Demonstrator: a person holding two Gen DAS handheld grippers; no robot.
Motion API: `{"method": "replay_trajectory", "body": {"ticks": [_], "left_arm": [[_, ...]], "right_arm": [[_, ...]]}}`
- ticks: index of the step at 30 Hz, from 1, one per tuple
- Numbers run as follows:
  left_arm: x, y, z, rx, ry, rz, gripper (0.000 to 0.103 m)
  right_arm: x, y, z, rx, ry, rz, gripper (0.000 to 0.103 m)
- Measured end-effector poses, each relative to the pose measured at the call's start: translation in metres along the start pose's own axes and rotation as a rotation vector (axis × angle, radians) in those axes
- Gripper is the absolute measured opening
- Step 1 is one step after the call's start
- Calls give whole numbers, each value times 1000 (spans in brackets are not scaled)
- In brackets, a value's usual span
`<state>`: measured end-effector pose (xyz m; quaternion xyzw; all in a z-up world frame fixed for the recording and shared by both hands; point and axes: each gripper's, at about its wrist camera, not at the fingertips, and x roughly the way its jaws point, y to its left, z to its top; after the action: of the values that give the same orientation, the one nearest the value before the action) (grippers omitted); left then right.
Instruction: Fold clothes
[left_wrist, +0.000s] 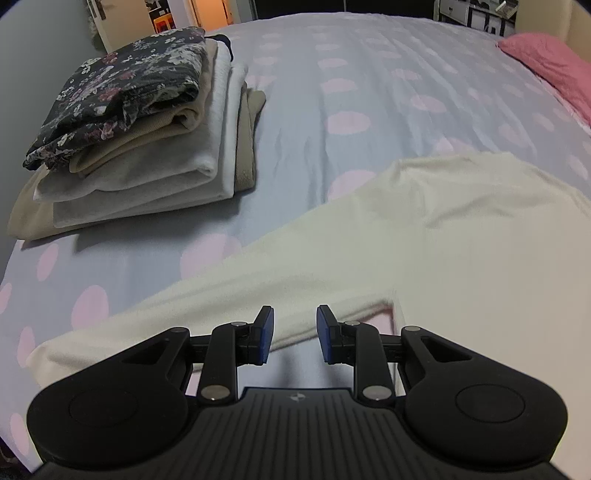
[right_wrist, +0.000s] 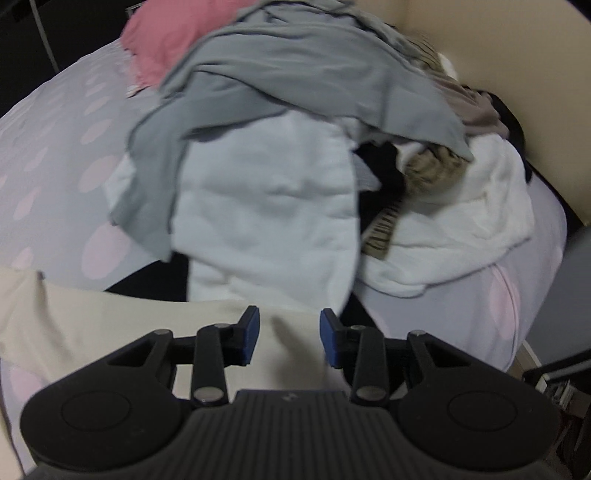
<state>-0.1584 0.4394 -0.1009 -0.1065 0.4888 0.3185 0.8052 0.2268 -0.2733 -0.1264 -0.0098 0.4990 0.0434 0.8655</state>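
A cream long-sleeved top (left_wrist: 461, 236) lies spread on the spotted bedspread (left_wrist: 369, 92), one sleeve (left_wrist: 207, 306) running toward the lower left. My left gripper (left_wrist: 294, 334) hovers open over that sleeve's lower edge, nothing between its blue pads. In the right wrist view the same cream top (right_wrist: 110, 332) lies under my right gripper (right_wrist: 289, 338), which is open and holds nothing. Beyond it sits a heap of unfolded clothes: a pale blue garment (right_wrist: 266, 206), a grey one (right_wrist: 295, 66) draped over it, a white fluffy piece (right_wrist: 472, 214).
A stack of folded clothes (left_wrist: 140, 147), with a dark floral piece (left_wrist: 122, 85) on top, stands at the bed's left edge. A pink pillow (left_wrist: 550, 70) lies at the far right. A beige wall (right_wrist: 517, 55) borders the heap. Pink fabric (right_wrist: 166, 40) sits behind the heap.
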Motion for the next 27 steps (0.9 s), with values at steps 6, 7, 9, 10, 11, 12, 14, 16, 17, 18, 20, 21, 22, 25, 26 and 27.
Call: {"method": "replay_trajectory", "body": {"ticks": [6, 7, 9, 10, 11, 12, 14, 16, 17, 18, 20, 21, 22, 25, 26, 27], "left_arm": [[6, -3, -8, -10, 27, 13, 23], [8, -4, -9, -8, 31, 16, 23], [9, -6, -9, -3, 34, 19, 23], [9, -7, -8, -3, 33, 16, 23], [9, -8, -8, -6, 34, 11, 23], [9, -9, -8, -7, 34, 6, 23], [9, -11, -8, -1, 32, 0, 23], [9, -13, -8, 5, 30, -1, 23], [8, -13, -9, 7, 29, -2, 23], [8, -13, -9, 8, 29, -3, 23], [7, -12, -10, 3, 25, -4, 23], [6, -12, -10, 1, 24, -6, 23], [6, -12, -9, 0, 23, -8, 23], [4, -11, -8, -4, 19, -16, 23], [4, -11, -8, -5, 18, -18, 23], [3, -11, -7, -6, 17, -21, 23]], "right_arm": [[16, -12, -1, 5, -3, -9, 39], [17, -14, -1, 7, -4, -4, 37], [17, -17, -1, 10, -7, 7, 36], [17, -18, -1, 20, -7, 23, 33], [16, -18, -2, 24, -5, 34, 31], [16, -18, -2, 27, -4, 44, 31], [15, -17, -2, 22, -6, 47, 31], [16, -18, -3, 32, -4, 52, 31], [17, -19, -2, 35, -3, 55, 31], [18, -19, -2, 39, -2, 58, 28], [14, -19, 0, 50, -8, 63, 7], [11, -19, 2, 58, -15, 65, 7], [8, -19, 3, 66, -22, 66, 7], [-12, -15, 11, 88, -89, 42, 6], [-18, -14, 13, 91, -113, 30, 6], [-23, -12, 15, 98, -134, 14, 6]]}}
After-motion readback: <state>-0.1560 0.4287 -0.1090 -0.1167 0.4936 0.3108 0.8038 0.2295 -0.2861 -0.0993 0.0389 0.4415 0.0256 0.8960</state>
